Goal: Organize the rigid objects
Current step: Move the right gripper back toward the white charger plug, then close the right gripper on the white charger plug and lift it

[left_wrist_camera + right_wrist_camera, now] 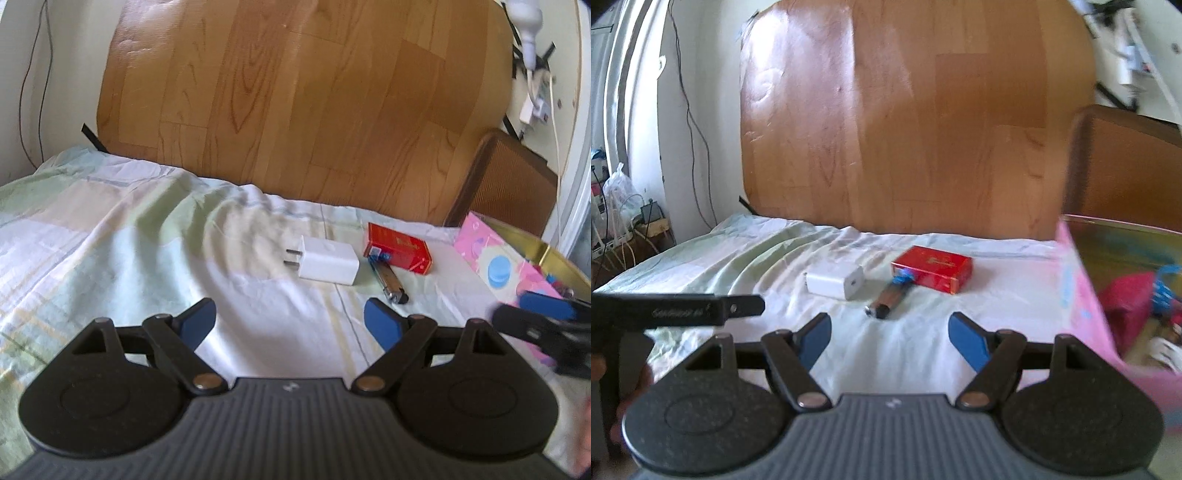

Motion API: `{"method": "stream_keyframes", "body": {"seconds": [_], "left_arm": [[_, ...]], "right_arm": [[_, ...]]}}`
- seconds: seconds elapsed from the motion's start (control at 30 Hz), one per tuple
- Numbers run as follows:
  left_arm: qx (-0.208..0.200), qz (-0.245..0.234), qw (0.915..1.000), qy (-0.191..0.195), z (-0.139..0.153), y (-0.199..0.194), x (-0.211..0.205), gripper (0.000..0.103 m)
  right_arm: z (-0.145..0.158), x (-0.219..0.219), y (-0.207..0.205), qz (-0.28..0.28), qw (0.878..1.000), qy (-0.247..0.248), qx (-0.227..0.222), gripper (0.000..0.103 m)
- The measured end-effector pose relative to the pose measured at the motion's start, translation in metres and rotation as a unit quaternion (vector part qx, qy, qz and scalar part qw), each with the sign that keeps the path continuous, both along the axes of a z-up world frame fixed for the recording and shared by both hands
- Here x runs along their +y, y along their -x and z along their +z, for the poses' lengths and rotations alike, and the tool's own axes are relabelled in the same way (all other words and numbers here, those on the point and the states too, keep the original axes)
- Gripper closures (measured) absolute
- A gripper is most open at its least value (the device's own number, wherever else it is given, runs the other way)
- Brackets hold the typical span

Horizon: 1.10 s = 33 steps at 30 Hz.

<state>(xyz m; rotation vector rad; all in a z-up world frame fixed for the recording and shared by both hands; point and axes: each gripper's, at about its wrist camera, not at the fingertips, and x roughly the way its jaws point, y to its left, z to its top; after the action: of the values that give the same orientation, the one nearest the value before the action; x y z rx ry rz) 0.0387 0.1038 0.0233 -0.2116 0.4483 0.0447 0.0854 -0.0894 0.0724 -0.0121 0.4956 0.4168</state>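
We see both claws spread wide w/ nothing between the pads, neither touching any obj. Left claw (290,321): blue pads well apart, hovering above the bed sheet (129,240), empty. Right claw (890,338): also spread, a bit narrower than the left by our read, empty, above the same sheet.

Task objs lie on the bed ahead of both claws. From the left claw: white charger (327,265) ahead and slightly right, prongs facing left; red box (400,252) further right and ahead; lighter (389,282), brown/metallic w/ blue end, between the two, its blue end touching or just beside the box, dark end nearest the claw's right pad. None in contact w/ the claw.

From the right claw: charger ahead-left, lighter nearly straight ahead and nearest, red box ahead and slightly right behind the lighter. All apart from the pads.

Pink box (1082,306) w/ gold inner wall sits to the right of both claws, open, holding pink and blue items we can't ID (blurred). In left wrist view the right claw shows at the right edge in front of that pink box; in right wrist view the left claw's side shows at the left edge, hand (631,384) partly seen below it.

Wood-pattern headboard (314,92) behind the bed.
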Motion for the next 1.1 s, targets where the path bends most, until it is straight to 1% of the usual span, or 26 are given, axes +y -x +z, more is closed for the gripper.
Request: {"method": "stream_keyframes", "body": {"seconds": [0.13,0.23,0.3,0.33,0.37,0.4,0.5,0.6,0.67,0.7,0.73,0.77,0.83,0.93,1.0,1.1], "left_arm": [[-0.008,0.003,0.9999,0.011,0.000,0.001,0.004,0.014],[-0.017,0.011,0.9997,0.016,0.001,0.003,0.007,0.014],[-0.022,0.021,0.9993,0.021,0.001,0.003,0.010,0.014],[-0.024,0.026,0.9991,0.022,0.001,0.004,0.012,0.014],[-0.025,0.034,0.9989,0.021,0.001,0.003,0.013,0.014],[-0.025,0.043,0.9986,0.020,0.001,0.003,0.014,0.014],[-0.027,0.041,0.9982,0.034,0.001,0.000,0.020,0.014],[-0.031,0.045,0.9980,0.032,0.002,0.000,0.021,0.014],[-0.031,0.047,0.9978,0.034,0.002,-0.001,0.022,0.014],[-0.032,0.049,0.9976,0.036,0.002,-0.001,0.023,0.014],[-0.033,0.051,0.9975,0.037,0.002,-0.001,0.024,0.014],[-0.033,0.053,0.9973,0.038,0.002,-0.002,0.025,0.014],[-0.032,0.054,0.9971,0.043,0.002,-0.002,0.026,0.014],[-0.034,0.053,0.9971,0.044,0.002,-0.001,0.026,0.014],[-0.036,0.052,0.9970,0.045,0.002,0.000,0.027,0.014],[-0.035,0.040,0.9973,0.051,0.002,0.001,0.027,0.014]], "right_arm": [[-0.001,0.030,-0.038,0.037,0.999,0.001,0.019,0.034],[-0.004,0.058,-0.060,0.075,0.997,0.028,0.015,0.034],[-0.007,0.079,-0.075,0.106,0.992,0.064,0.004,0.032],[-0.009,0.088,-0.082,0.119,0.989,0.086,-0.002,0.029],[-0.013,0.097,-0.090,0.137,0.984,0.115,-0.007,0.029],[-0.015,0.103,-0.096,0.151,0.980,0.132,-0.008,0.029],[-0.021,0.115,-0.117,0.179,0.970,0.166,-0.004,0.023],[-0.028,0.121,-0.139,0.206,0.963,0.169,0.031,0.022],[-0.034,0.125,-0.145,0.222,0.958,0.176,0.039,0.023],[-0.034,0.125,-0.147,0.225,0.959,0.170,0.040,0.032],[-0.033,0.125,-0.150,0.227,0.959,0.159,0.052,0.032],[-0.032,0.126,-0.151,0.219,0.962,0.154,0.060,0.032],[-0.034,0.129,-0.144,0.205,0.964,0.162,0.052,0.033],[-0.032,0.128,-0.124,0.189,0.967,0.161,0.050,0.033],[-0.033,0.123,-0.096,0.197,0.965,0.172,0.030,0.033],[-0.031,0.105,-0.060,0.203,0.964,0.169,0.022,0.033]]}}
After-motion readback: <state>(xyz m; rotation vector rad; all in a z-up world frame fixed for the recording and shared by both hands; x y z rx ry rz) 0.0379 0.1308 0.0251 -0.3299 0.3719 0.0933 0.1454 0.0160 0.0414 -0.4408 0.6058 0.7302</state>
